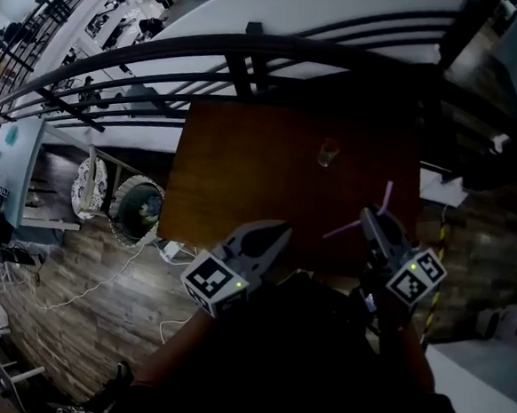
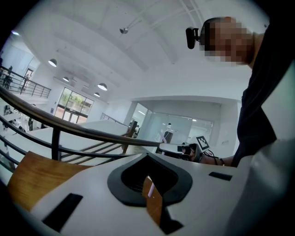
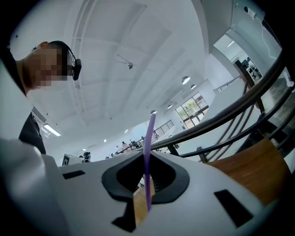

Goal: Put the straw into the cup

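Cup [image 1: 328,154], unlike straw [image 3: 148,159], head view only

A square brown wooden table [image 1: 264,165] stands by a curved black metal railing [image 1: 228,45], dark wood-plank floor [image 1: 80,313] beside it, under a white ceiling [image 2: 138,55] with round lamps [image 2: 102,86] and tall bright windows [image 2: 73,105].

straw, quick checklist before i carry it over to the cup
1. Grip: right gripper is shut on the straw: ok.
2. Cup stands on the table, apparently upright: ok.
3. Stretch of table between straw and cup, nothing seen in the way: ok.
4. Left gripper has its jaws together, holds nothing and sits left of the straw: ok.
5. Straw end aimed at the cup mouth: in the head view it lies crosswise, short of the cup: not ok.
6. Cup mouth free inside, too small and dark: cannot tell.
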{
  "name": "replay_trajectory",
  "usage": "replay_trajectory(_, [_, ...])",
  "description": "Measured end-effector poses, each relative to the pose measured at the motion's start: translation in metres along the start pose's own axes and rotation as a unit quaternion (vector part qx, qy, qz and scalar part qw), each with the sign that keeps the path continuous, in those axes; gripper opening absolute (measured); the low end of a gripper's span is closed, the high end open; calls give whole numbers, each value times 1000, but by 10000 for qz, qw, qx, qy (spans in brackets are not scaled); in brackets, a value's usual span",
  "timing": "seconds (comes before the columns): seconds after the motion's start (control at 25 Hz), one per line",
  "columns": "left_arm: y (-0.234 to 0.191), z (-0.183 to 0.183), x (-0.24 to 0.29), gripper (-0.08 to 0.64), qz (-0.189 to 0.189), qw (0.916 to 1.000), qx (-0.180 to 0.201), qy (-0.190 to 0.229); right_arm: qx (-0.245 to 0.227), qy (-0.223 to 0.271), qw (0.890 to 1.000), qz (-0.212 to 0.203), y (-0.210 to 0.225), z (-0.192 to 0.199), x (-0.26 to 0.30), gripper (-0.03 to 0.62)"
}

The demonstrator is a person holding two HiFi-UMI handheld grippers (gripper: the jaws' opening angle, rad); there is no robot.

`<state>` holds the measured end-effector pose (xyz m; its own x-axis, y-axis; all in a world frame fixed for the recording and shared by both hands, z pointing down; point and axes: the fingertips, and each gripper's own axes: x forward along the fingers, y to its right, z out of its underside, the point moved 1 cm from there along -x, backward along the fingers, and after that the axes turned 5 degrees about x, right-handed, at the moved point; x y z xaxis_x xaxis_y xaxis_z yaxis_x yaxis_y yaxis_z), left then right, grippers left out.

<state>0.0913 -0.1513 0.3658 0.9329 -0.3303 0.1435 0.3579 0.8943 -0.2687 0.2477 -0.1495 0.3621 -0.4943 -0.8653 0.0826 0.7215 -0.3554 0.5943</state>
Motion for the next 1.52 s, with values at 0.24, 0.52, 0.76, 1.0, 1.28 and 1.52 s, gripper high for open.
replay_trajectory(0.24, [-6,-7,22,11,-393,9992,-15,38,3,-160,9990,-416,21,-22,16,31])
replay_trajectory(0.52, [-13,-3,48,11,-778,9969,3,-66,93,-229,9975,-657,55,-38,19,31])
replay_trajectory(0.76, [-29,1,56,11,-897,9956,-9,-264,244,-334,9969,-673,77,-39,37,31])
replay_trajectory(1.0, [-58,21,58,11,-800,9958,-160,-404,149,-233,9975,-645,80,-37,67,31])
replay_trajectory(1.28, [-88,16,84,11,-507,9967,-203,-607,227,-139,9990,-358,101,-55,90,31])
replay_trajectory(1.52, [-108,22,102,11,-308,9966,-179,-740,246,-80,9995,-180,122,-56,104,31])
